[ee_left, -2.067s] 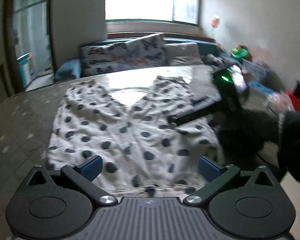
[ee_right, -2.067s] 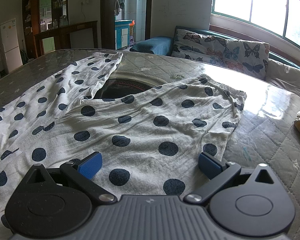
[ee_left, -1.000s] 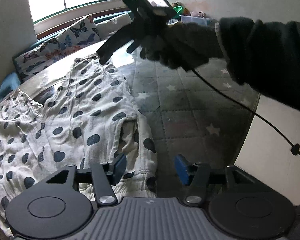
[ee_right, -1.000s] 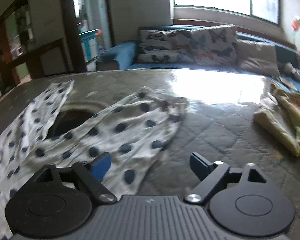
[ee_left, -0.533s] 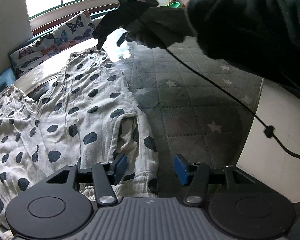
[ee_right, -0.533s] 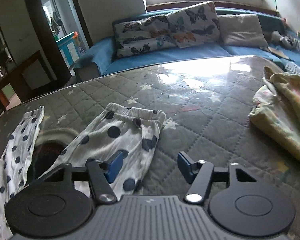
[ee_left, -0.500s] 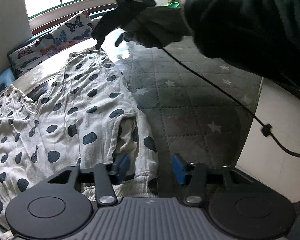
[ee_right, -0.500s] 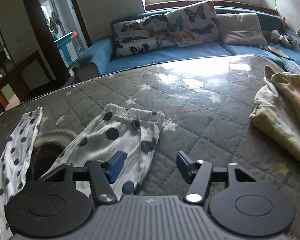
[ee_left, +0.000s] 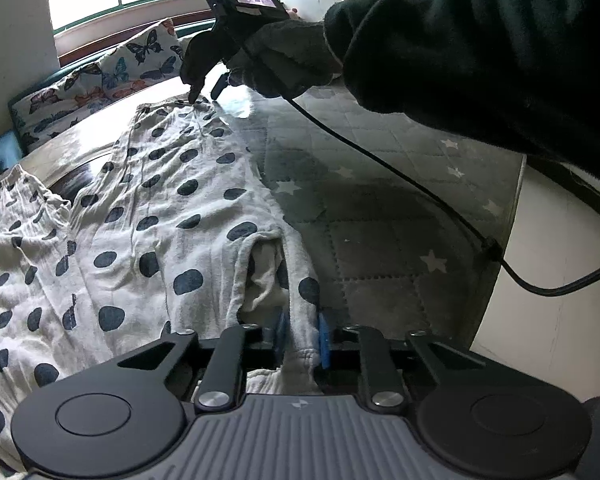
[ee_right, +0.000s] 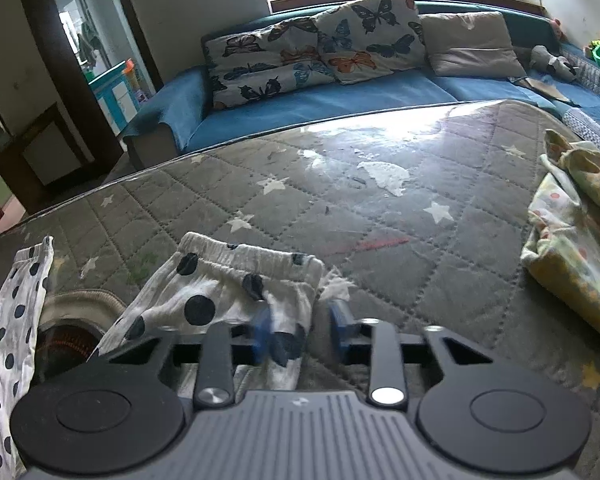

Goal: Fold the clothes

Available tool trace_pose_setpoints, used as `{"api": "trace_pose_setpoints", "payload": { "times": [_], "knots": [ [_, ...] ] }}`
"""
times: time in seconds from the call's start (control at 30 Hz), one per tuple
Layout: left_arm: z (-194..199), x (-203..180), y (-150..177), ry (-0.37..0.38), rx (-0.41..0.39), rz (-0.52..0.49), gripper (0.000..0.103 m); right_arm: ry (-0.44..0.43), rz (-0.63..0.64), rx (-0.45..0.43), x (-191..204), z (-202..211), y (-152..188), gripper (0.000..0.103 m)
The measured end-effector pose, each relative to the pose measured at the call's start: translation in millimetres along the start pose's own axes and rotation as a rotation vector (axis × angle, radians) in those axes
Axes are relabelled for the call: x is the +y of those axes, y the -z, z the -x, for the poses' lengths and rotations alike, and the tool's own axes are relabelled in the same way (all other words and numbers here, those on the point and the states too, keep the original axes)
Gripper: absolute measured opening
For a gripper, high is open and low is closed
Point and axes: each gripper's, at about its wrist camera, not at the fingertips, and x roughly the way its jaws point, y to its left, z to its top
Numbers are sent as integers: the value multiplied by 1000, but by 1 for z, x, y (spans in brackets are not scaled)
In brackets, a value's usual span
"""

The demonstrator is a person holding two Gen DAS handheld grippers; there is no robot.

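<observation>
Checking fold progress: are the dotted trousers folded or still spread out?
Spread out: trousers lie flat on the table, both legs apart, no layer doubled over.

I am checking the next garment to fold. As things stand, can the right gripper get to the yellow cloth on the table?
Probably yes. The yellow cloth lies apart, and only bare table separates it from the right gripper. But its jaws have just been closing around the polka-dot trousers, which it must release first.

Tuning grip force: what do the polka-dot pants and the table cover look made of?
Polka-dot pants: thin, soft woven cotton or gauze by the look, matte; they crinkle and drape in fine wrinkles. Table cover: grey quilted fabric with stitched diamonds and stars, apparently under a clear glossy sheet, plastic or glass, since window glare reflects off it.
</observation>
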Motion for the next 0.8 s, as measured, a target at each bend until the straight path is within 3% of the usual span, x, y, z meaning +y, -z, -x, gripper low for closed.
{"api": "trace_pose_setpoints", "payload": {
  "times": [0.1,0.47,0.7,0.8],
  "knots": [
    [1,3,0,9,-8,12,13,9,-14,8,2,-2,-3,4],
    [33,30,6,21,-103,136,9,-34,-107,-51,13,28,-34,2],
    [69,55,15,3,-187,227,8,-93,-104,-102,53,50,-66,1],
    [76,67,19,-15,-191,260,8,-65,-53,-106,76,55,-74,1]
  ]
}}
